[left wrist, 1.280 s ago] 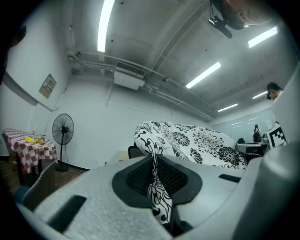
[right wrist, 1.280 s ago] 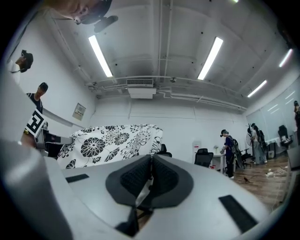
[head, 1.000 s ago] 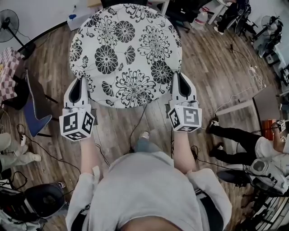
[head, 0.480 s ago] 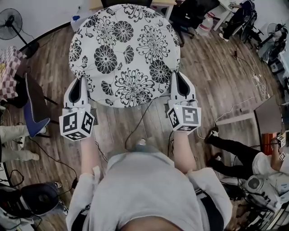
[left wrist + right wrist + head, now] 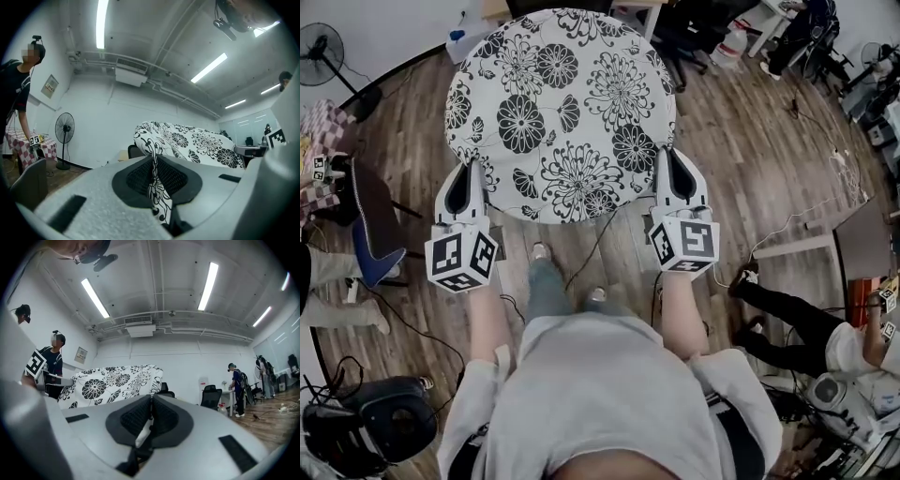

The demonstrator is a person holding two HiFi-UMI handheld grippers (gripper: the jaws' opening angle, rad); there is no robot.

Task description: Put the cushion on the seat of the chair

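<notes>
head view: round white cushion with black flower print (image 5: 562, 112) extends straight ahead of the left claw (image 5: 472, 167) and right claw (image 5: 667, 155), each clamped on its near rim; chair possibly hidden beneath it.

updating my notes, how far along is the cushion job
Done: the cushion is picked up, the left gripper and right gripper each with jaws shut on its near edge. In hand: it hangs over the wooden floor. Left: setting it on the chair seat; no seat shows beneath it.
</notes>
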